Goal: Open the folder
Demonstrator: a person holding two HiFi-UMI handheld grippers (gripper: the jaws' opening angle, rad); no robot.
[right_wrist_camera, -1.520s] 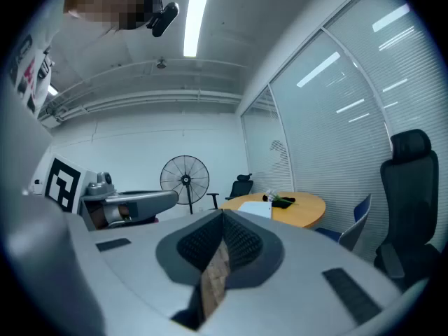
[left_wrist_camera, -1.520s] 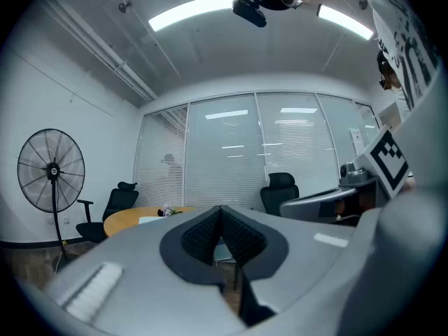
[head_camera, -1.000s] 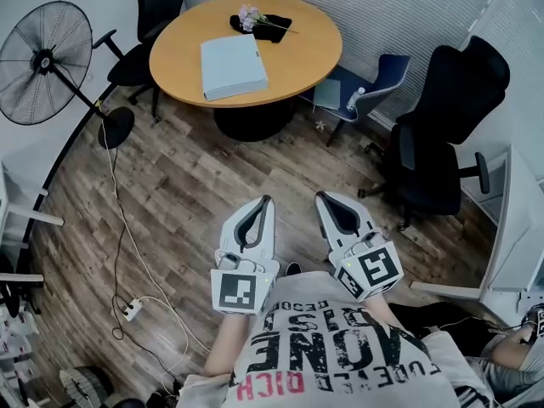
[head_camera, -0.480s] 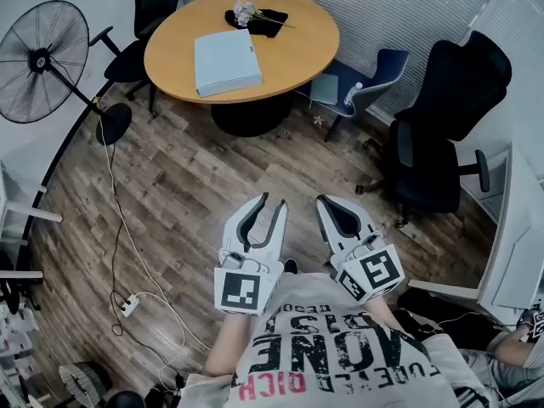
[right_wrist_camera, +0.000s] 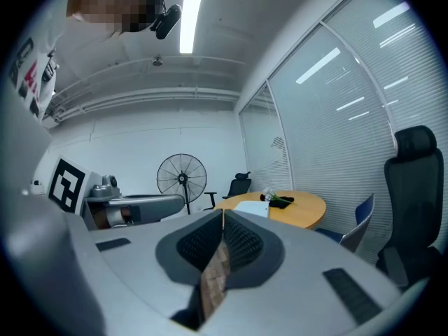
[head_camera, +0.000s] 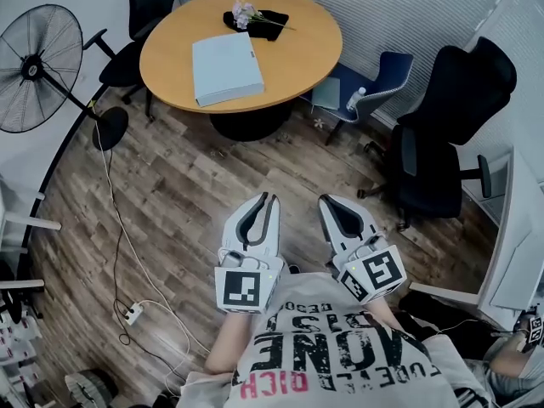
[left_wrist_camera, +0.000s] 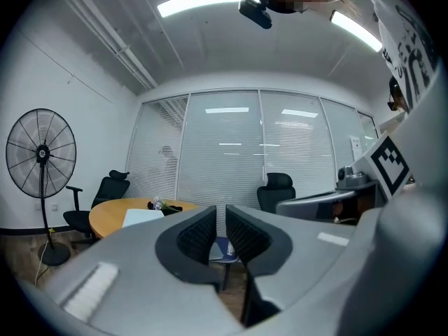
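Wood floor point(head_camera: 195, 185) filled most of the head view, running up to a round table point(head_camera: 297, 53) at the far side. A black chair point(head_camera: 450, 109) stood to the right of the table and a fan point(head_camera: 42, 66) to its left. The folder point(head_camera: 226, 68) lay flat and closed on the tabletop, pale blue, toward the left half. Flowers point(head_camera: 248, 12) on a dark cloth sat beyond it near the far rim, apart from it.

Both grippers were held low in front of the person, side by side and well apart from the table, pointing roughly toward it. The left gripper point(head_camera: 265, 201) had just been closing its jaws, which stood a narrow slit apart with nothing between them. The right gripper point(head_camera: 330, 202) had its jaws meeting at the tips, likewise empty.

Judging by this, the approach was the step in hand, with the folder untouched and the opening not yet begun. The next move called for bringing the grippers up to the table. One pair of jaws would then need to spread enough to catch the cover's free edge, perhaps with the other gripper steadying the folder. Which edge lifts could not be told from this far off.
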